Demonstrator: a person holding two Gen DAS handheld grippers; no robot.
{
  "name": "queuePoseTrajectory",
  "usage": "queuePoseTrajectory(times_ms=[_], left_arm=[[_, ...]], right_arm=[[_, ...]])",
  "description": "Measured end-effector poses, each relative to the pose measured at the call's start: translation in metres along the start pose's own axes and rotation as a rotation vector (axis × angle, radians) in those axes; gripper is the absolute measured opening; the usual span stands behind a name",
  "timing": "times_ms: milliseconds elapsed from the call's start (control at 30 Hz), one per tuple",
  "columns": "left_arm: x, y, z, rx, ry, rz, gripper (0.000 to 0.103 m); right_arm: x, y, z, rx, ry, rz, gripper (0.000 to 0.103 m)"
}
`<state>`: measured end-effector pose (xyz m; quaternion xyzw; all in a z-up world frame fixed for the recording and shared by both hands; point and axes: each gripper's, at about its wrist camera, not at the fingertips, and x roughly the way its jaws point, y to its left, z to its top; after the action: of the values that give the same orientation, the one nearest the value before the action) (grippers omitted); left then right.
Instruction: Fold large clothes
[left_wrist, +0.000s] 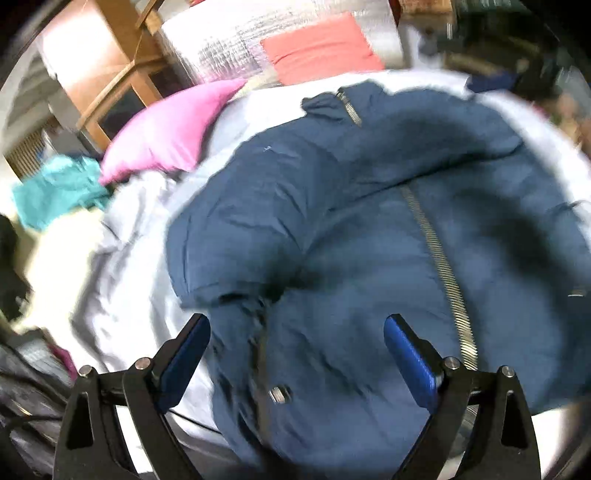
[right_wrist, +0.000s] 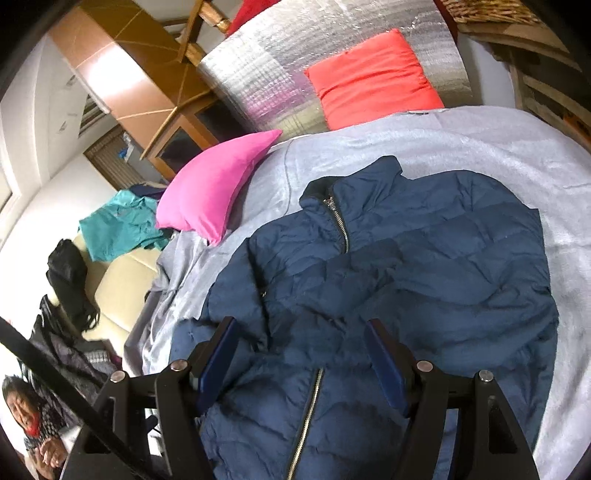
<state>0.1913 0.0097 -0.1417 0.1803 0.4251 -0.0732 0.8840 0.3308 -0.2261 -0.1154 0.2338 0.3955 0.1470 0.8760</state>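
A navy blue puffer jacket (right_wrist: 406, 266) with a metal zipper lies spread on the grey bed sheet (right_wrist: 443, 147), collar toward the pillows. It also fills the left wrist view (left_wrist: 351, 221), which is blurred. My left gripper (left_wrist: 297, 325) is open, its blue pads over the jacket's lower left part, holding nothing. My right gripper (right_wrist: 301, 328) is open above the jacket's front, with crumpled fabric between the fingers, not clamped.
A pink pillow (right_wrist: 218, 184) and an orange-red pillow (right_wrist: 369, 77) lie at the head of the bed against a silver quilted headboard (right_wrist: 266, 74). A teal garment (right_wrist: 118, 225) and dark clothes (right_wrist: 70, 280) lie on a cream surface left of the bed. A person (right_wrist: 26, 417) is at lower left.
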Motion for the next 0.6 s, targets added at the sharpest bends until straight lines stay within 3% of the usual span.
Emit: queuePoseTrajectory(times_ms=[133,200,400,500,600], left_arm=[[-0.044,0.060,0.003,-0.234,-0.144,-0.179,0.095],[-0.045,0.096,0.014,-0.348,-0.180,-0.206,0.095],[0.024,0.216,0.051,-0.733,-0.089,-0.139,0.095],[0.065,0.251,0.028,-0.906,-0.055,-0.136,0.095],[0.076,0.276,-0.006,-1.068,0.002,-0.162,0.095]], right_arm=[[0.001,0.012,-0.014,-0.041,0.028,0.018,0.074],[0.003,0.027,-0.021,-0.100,0.045,0.031,0.074],[0.022,0.108,-0.042,-0.329,0.118,0.125,0.074],[0.053,0.161,-0.063,-0.458,0.190,0.131,0.074],[0.090,0.205,-0.090,-0.565,0.263,0.136,0.074]])
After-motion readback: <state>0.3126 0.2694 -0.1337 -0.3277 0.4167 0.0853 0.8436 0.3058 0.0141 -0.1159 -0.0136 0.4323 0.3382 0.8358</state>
